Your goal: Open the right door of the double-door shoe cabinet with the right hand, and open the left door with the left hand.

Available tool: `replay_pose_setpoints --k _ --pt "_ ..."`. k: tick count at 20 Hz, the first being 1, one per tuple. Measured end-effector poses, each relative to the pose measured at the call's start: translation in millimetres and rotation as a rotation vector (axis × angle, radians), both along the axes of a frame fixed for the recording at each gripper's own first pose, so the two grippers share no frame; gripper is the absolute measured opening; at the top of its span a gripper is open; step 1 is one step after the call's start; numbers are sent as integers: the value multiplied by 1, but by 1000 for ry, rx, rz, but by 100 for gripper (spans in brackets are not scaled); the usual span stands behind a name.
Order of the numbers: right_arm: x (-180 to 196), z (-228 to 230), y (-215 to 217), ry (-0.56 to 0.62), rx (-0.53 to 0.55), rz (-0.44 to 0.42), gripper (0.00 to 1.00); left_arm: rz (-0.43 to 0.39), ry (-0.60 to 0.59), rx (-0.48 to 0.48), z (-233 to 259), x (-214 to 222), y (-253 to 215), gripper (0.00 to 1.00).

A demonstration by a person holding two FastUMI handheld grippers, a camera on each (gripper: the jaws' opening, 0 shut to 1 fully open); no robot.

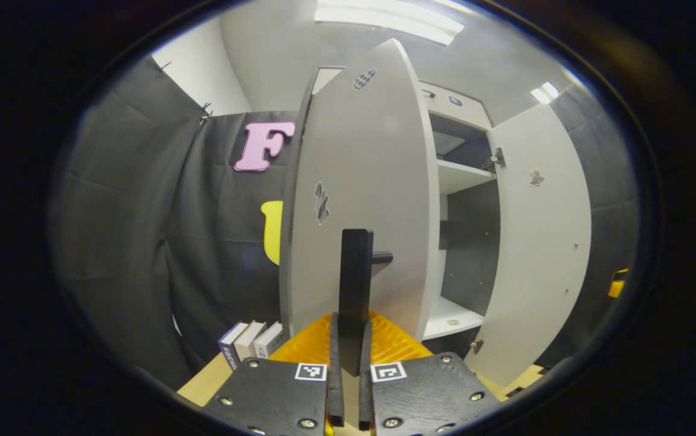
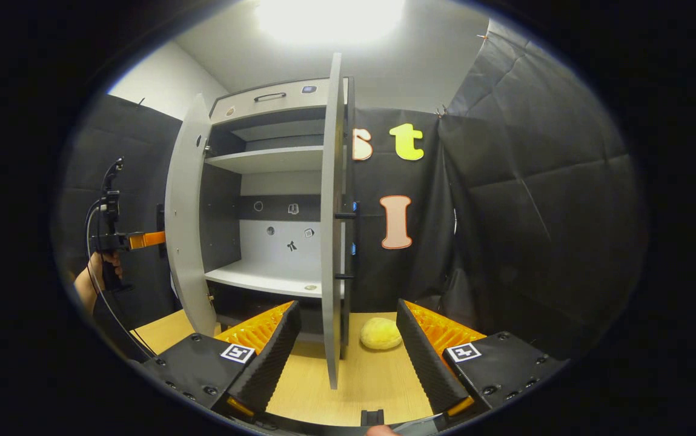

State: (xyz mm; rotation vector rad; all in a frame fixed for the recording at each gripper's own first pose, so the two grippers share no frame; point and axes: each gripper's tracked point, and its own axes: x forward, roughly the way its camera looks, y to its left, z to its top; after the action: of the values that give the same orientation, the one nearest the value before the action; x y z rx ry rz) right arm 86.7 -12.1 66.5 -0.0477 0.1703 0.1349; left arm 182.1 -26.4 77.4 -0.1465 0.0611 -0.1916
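Left gripper view: the left gripper [image 1: 348, 363] has its jaws closed on the dark upright handle [image 1: 355, 284] of the left door [image 1: 360, 200], both fingers pressed against the bar. That door stands swung out, edge toward the camera. Past it the shoe cabinet [image 1: 454, 106] shows pale shelves [image 1: 460, 175] and a dark inside, and the right door [image 1: 544, 242] hangs wide open on its hinges. Three small boxes [image 1: 251, 342] stand upright on the wooden table [image 1: 202, 384], low at left by the black cloth. Right gripper view: the right gripper [image 2: 348, 345] has its jaws spread wide, touching nothing; the right door [image 2: 332, 218] stands edge-on between the fingers, its handle [image 2: 348, 245] on the far side. A yellow lump [image 2: 381, 333] lies on the table [image 2: 360, 381] just beside the door's foot. At far left a hand [image 2: 96, 275] holds the left gripper against the open left door [image 2: 187, 218].
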Motion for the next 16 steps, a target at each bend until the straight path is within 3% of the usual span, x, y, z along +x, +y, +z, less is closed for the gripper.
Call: replay_pose_setpoints --k 9,16 --pt "-1 -4 10 27 28 28 100 6 7 56 -6 -3 23 12" --pt "6 2 20 -12 54 45 96 138 27 99 -16 -3 66 12"
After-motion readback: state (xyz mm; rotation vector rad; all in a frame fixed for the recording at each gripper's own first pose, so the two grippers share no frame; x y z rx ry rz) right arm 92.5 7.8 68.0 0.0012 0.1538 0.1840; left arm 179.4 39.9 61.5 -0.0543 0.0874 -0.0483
